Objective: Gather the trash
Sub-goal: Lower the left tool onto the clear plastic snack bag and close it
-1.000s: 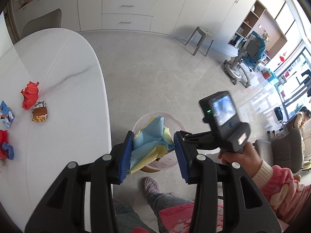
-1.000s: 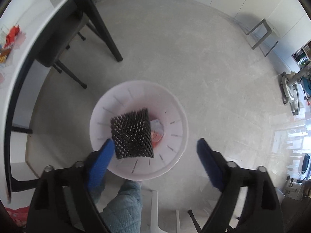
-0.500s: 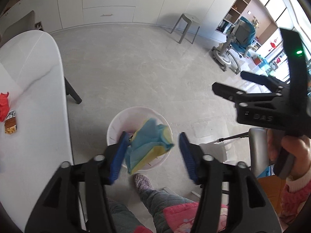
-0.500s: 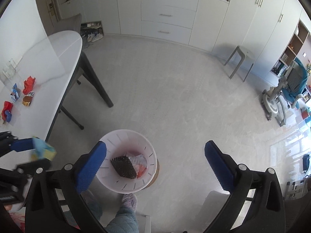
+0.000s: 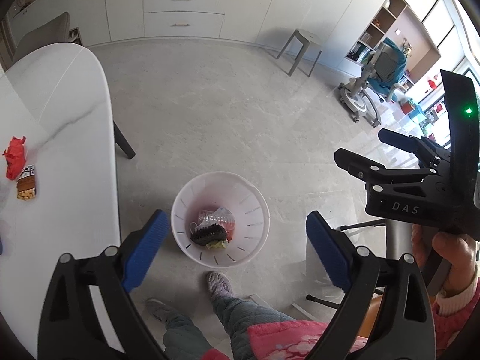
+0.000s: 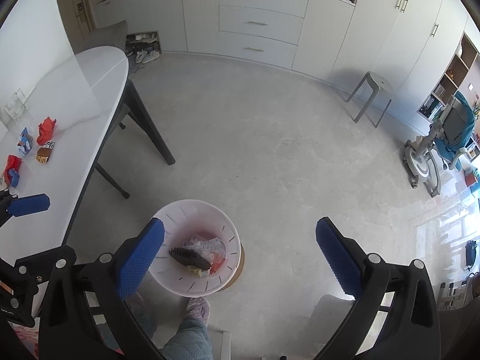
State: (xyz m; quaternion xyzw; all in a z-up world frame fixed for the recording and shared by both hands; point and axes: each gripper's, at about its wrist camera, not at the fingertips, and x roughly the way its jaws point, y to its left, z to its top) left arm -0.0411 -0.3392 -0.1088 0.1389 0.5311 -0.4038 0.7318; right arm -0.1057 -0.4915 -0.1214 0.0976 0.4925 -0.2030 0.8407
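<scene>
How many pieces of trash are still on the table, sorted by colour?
Red crumpled wrapper: 1
Red-and-blue piece near the table edge: 1
Blue-and-white packet: 1
Brown-and-yellow snack wrapper: 1
Total: 4 on the white table; both grippers are open with nothing held.

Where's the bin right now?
The bin stands on the floor just right of the table, below both open grippers, in front of the person's slipper.
</scene>
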